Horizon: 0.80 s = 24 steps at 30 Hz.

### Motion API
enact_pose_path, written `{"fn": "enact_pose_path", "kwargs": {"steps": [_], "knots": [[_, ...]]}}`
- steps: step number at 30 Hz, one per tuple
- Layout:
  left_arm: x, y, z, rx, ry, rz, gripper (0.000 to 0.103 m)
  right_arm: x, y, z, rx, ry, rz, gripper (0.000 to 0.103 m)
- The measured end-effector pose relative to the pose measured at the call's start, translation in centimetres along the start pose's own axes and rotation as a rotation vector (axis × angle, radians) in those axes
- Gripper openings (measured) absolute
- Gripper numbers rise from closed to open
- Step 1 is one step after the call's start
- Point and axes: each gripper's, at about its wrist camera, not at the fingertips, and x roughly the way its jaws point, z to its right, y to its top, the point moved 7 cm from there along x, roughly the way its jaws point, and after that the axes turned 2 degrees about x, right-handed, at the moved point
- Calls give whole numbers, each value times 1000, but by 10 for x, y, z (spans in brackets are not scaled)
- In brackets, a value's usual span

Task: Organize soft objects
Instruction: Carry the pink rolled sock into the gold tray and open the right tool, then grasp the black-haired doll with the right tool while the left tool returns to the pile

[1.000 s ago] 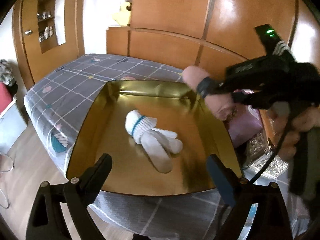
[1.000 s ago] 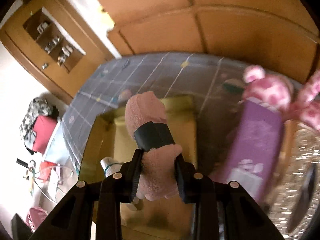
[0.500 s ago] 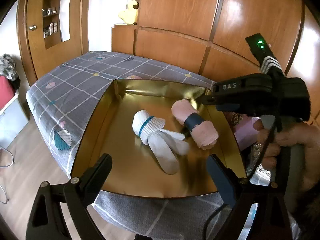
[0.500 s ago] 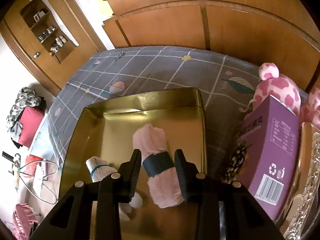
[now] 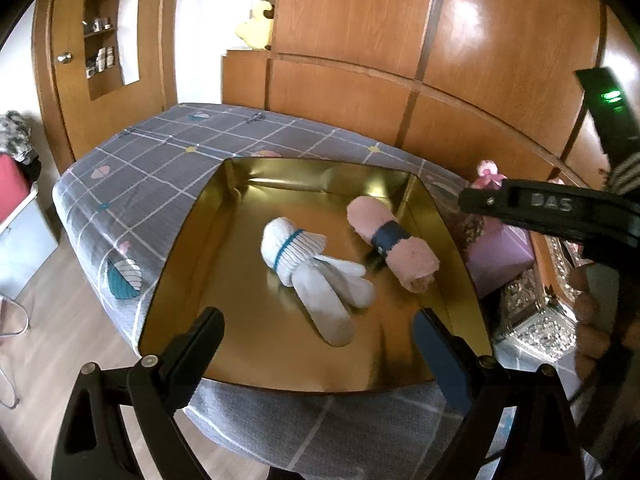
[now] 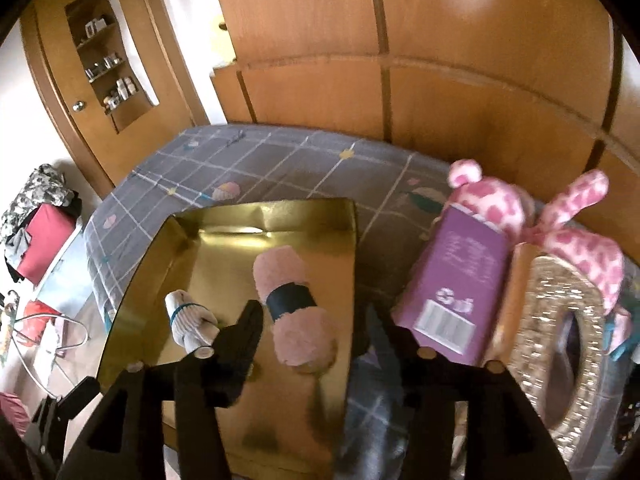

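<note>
With the pink rolled towel (image 6: 294, 312) laid by the gold tray's (image 6: 352, 248) right edge, the right gripper (image 6: 314, 326) is opening around it, empty, and next needs another soft item, while the left gripper (image 5: 320, 334) hangs wide and empty.

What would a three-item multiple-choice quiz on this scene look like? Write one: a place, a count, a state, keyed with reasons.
1. Where does the pink rolled towel lie?
A. inside the gold tray
B. on the purple box
C. on the floor

2. How many soft bundles are in the tray?
A. one
B. two
C. four

3. What is the right gripper doing with the towel?
A. clamping it
B. lifting it
C. not gripping it

Key: 1 A, it rests on the tray floor beside the white sock bundle. 2 B, socks and towel only. 3 C, its jaws are opening, clear of the towel's sides.
</note>
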Motion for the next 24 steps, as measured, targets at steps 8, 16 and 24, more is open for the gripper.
{"fn": "enact_pose_path", "kwargs": {"steps": [8, 16, 24], "knots": [[0, -5, 11, 27, -20, -11, 96, -46, -12, 20, -19, -51, 116, 61], [-2, 0, 22, 6, -77, -27, 96, -90, -33, 87, 64, -128, 179, 61], [-24, 21, 80, 128, -171, 37, 96, -136, -75, 215, 262, -290, 180, 61]]}}
